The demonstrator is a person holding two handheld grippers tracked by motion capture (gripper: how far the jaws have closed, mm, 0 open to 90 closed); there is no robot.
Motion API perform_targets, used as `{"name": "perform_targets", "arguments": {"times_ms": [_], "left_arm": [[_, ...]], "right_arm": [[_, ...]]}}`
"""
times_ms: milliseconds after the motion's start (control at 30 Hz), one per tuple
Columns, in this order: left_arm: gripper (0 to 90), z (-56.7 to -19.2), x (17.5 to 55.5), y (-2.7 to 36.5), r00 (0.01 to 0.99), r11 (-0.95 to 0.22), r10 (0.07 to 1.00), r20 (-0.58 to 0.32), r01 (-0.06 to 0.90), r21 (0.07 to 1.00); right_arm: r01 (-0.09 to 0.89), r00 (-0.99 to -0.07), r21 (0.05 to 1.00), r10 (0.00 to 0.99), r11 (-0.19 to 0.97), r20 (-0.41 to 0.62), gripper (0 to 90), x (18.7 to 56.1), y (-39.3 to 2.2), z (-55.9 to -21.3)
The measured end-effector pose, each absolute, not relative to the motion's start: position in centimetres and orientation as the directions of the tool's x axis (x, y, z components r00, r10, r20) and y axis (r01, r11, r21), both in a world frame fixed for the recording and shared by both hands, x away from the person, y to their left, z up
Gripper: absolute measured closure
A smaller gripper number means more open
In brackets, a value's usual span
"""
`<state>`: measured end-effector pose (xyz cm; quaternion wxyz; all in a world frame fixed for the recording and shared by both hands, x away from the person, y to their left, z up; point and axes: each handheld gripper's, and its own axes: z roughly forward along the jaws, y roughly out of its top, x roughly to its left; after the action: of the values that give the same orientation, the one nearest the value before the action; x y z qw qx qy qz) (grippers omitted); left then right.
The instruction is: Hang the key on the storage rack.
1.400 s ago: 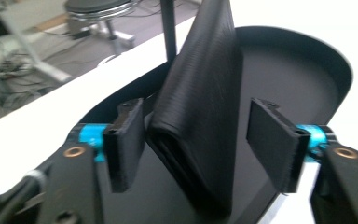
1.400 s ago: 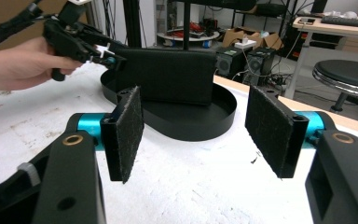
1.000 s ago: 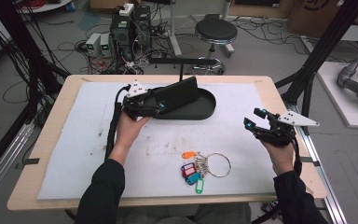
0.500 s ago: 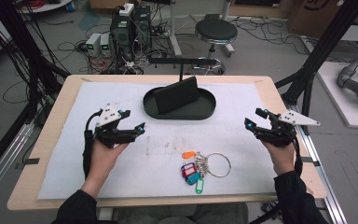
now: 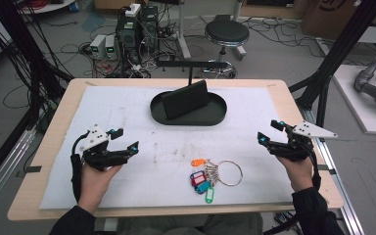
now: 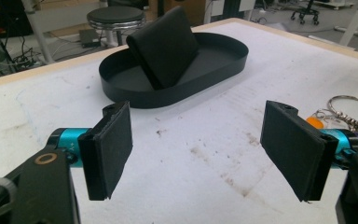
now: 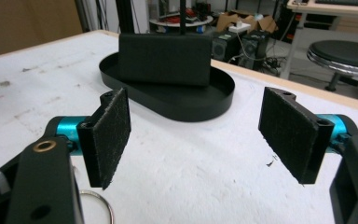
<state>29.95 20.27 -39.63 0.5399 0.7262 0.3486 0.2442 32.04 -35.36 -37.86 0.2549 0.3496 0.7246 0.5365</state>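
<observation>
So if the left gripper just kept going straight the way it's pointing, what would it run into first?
Probably the black tray with the black wallet propped up in it. The left gripper is open with nothing between its jaws, and bare white mat lies ahead until the tray's wall. Depth is hard to judge.

Both forearms come in from the near edge of the tabletop (image 5: 127, 105). The left gripper (image 5: 125, 141), held in the left hand (image 5: 94, 177), sits low over the tabletop's left part, jaws wide apart with nothing between them. The right gripper (image 5: 269, 132), in the right hand (image 5: 297, 169), hovers at its right part; its jaws have just been opening and stand wide, empty.
</observation>
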Motion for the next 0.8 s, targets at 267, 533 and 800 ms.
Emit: {"name": "perform_targets", "arguments": {"times_ms": [267,533,800], "left_arm": [[25.2,-40.6,29.9,20.3,0.626,-0.176,0.779,-0.027,0.260,0.949],[25.3,-41.1,30.4,19.9,0.630,-0.182,0.776,-0.030,0.268,0.946],[25.3,-41.0,30.6,19.6,0.641,-0.179,0.767,-0.033,0.264,0.948]], "right_arm": [[0.289,-0.608,0.940,0.793,0.180,0.035,28.1,30.9,-35.4,-39.1],[0.330,-0.638,0.907,0.770,0.263,0.008,48.5,30.5,-33.6,-40.6],[0.392,-0.669,0.858,0.743,0.332,0.018,57.6,30.8,-32.2,-41.9]]}}
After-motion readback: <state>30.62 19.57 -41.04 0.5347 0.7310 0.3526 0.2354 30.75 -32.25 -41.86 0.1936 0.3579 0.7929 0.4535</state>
